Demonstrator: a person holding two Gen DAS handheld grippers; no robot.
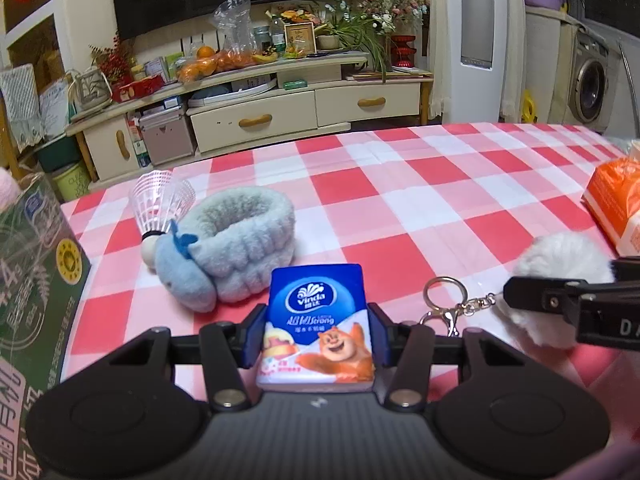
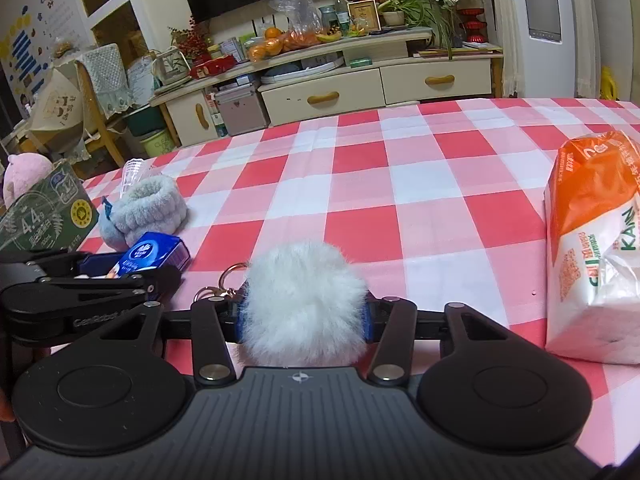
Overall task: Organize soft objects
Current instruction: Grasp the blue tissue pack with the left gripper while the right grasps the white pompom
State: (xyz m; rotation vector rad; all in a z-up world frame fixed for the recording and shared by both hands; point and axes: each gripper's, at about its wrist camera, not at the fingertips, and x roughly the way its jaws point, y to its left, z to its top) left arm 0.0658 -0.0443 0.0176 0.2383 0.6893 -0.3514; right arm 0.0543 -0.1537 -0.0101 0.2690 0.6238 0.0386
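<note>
With the left claw point(image 1: 318, 330) clamped on the tissues point(image 1: 318, 324) and the right claw point(image 2: 304, 316) on the pompom point(image 2: 304, 300), we should lift both gently, without crushing them.

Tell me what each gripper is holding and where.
Left gripper clamps the blue tissue pack by its long sides. Right gripper squeezes the white pom-pom keychain across its fluffy ball.

a blue tissue pack point(image 1: 318, 324) with a cartoon bear lies flat, pinched at both sides between jaws. just right of it sits a white fluffy pompom point(image 2: 306, 306) with a metal key ring point(image 1: 444, 292), likewise squeezed between jaws. a grey-blue plush band point(image 1: 236, 240) lies farther left on the checked worktop point(image 1: 420, 184).
</note>
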